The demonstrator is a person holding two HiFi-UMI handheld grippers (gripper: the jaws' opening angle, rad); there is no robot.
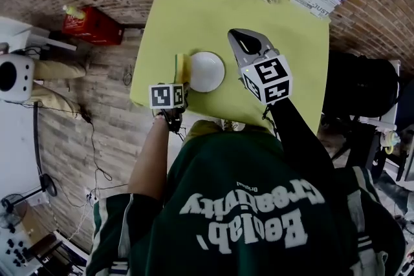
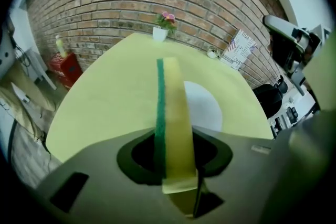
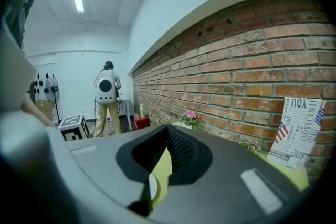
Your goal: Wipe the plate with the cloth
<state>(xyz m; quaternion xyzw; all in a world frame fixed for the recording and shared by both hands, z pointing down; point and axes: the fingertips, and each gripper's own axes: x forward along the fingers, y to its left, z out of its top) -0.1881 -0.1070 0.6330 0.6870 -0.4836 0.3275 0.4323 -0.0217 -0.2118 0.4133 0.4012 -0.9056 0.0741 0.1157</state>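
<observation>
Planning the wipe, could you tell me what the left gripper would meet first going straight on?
Probably the yellow table just left of the plate; the cloth in the left gripper leads, and depth is unclear.

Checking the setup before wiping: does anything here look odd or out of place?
Only this: the left gripper is shut on a yellow sponge with a green scouring side, not a cloth. The white plate looks intact, flat on the table.
</observation>
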